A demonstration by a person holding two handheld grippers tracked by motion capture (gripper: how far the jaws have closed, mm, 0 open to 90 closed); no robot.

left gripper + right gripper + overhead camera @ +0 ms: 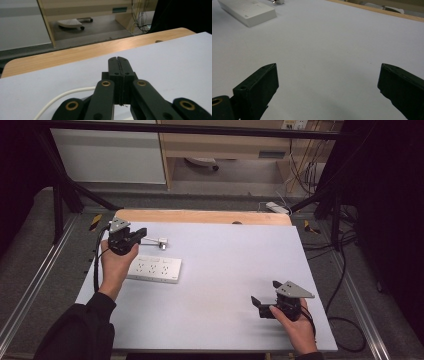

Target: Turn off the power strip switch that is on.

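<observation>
Left gripper [143, 233]: jaws pressed flat together above the white cable [62, 96]; a pinch on the cable cannot be confirmed.
Plug [161, 241]: lying loose on the table [225, 265], just beyond the power strip [154, 269].
Progress: judged early; nothing is plugged in.
Right gripper [265, 292]: held wide, empty, well apart.

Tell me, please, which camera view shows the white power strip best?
The high view shows the power strip best: its whole top face with the rows of sockets, flat on the table beside the left hand. The right gripper view shows it at the upper left corner, cropped by the picture's edge.
</observation>
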